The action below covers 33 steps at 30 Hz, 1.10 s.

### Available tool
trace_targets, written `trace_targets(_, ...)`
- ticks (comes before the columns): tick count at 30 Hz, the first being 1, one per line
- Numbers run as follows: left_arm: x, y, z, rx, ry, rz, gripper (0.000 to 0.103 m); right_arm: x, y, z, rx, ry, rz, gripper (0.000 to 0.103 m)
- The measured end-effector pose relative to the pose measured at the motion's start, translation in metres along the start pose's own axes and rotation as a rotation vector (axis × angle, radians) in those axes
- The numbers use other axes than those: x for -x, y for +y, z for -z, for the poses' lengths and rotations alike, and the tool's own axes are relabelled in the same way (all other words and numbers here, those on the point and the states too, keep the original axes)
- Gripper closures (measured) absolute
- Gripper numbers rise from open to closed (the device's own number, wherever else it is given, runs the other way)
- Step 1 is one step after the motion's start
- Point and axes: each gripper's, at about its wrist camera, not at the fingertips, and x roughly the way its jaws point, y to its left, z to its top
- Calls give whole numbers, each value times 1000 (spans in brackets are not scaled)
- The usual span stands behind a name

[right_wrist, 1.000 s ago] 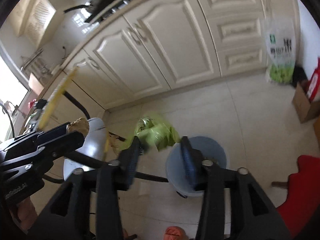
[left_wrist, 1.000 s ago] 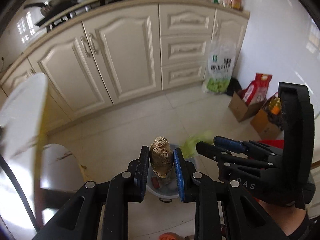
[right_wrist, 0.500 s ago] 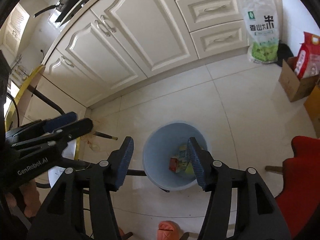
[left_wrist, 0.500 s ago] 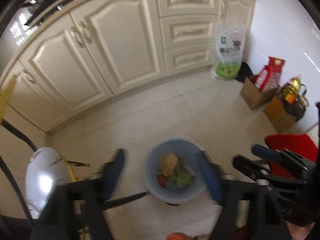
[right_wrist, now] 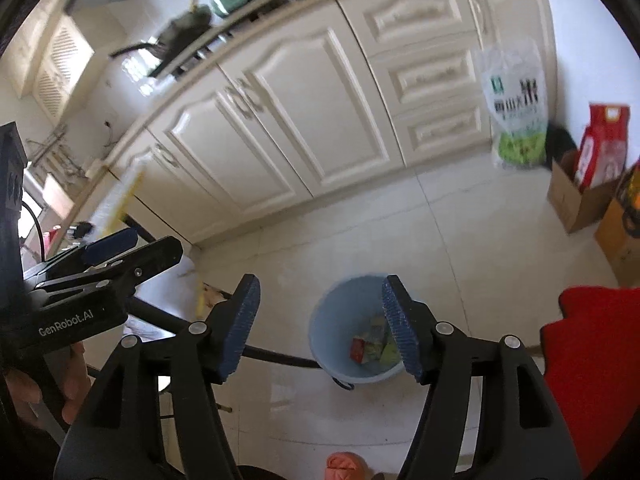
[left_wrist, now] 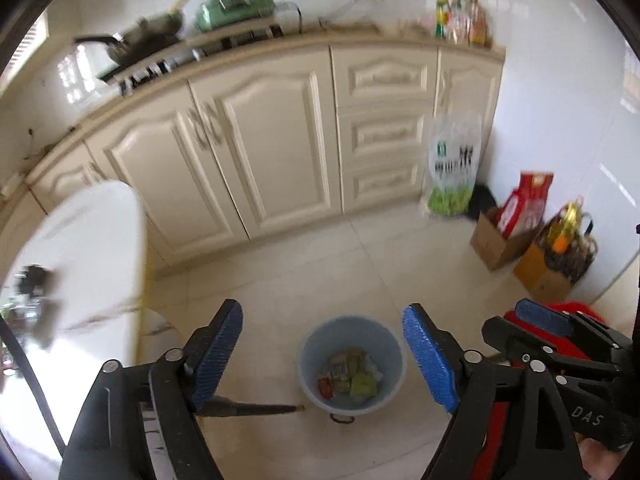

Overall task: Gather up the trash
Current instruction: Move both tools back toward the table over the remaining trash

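Trash (left_wrist: pixel 349 374) lies in the blue bin (left_wrist: pixel 312 354); both grippers' fingers opening, empty.

The glossy cream tiled floor (left_wrist: pixel 320 272) carries a round pale-blue plastic bin (left_wrist: pixel 351 360) holding crumpled wrappers in red, yellow and green (left_wrist: pixel 348 374). Against the cream cabinets stands a clear plastic rice bag with a green base (left_wrist: pixel 452 168), and near it along the white wall sit two open brown cardboard boxes (left_wrist: pixel 496 240), one holding a red packet. A red cushioned seat (right_wrist: pixel 592 360) stands well apart from the bin, and a small orange-pink object (right_wrist: pixel 346 465) lies on the tiles at the lower edge.
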Motion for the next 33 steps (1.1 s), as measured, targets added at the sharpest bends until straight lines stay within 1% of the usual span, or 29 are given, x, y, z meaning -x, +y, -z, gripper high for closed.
trace_targets(3,53,16,11,25,-93,-18,18,39,35,-5,57,-76,-12,37)
trace_targets(4,68,21,15,33,-118,-24,16,49,44,-6,71,-97,-16,33)
trace_targets(7,111,37,32,52,-195,-54,13,83,82,-10,130,-164,-28,30)
trace_targets(9,145,51,48,64,-254,-93,9,100,108,-9,168,-199,-37,26)
trace_targets(10,165,59,62,70,-274,-102,8,108,123,-9,189,-213,-38,20)
trace_targets(11,180,67,72,76,-294,-112,7,114,136,-8,209,-226,-41,18)
trace_targets(13,208,86,92,100,-331,-135,6,125,165,-5,255,-248,-53,17)
trace_targets(15,232,104,113,126,-369,-165,5,130,192,-3,293,-259,-68,15)
trace_targets(16,241,112,124,139,-385,-178,2,131,205,-2,312,-263,-74,12)
trace_targets(17,250,121,133,148,-393,-191,1,131,223,0,341,-265,-82,11)
trace_targets(21,282,157,172,203,-420,-253,1,129,275,9,420,-263,-108,11)
trace_targets(24,302,181,197,246,-425,-291,1,114,318,10,480,-249,-127,10)
trace_targets(26,311,197,208,268,-421,-330,1,102,341,11,514,-236,-137,7)
trace_targets(28,314,221,221,297,-407,-364,1,86,366,12,559,-220,-149,7)
trace_targets(30,309,240,222,330,-392,-380,1,66,386,11,599,-192,-148,7)
trace_targets(33,291,279,225,378,-348,-381,1,34,403,8,646,-154,-149,7)
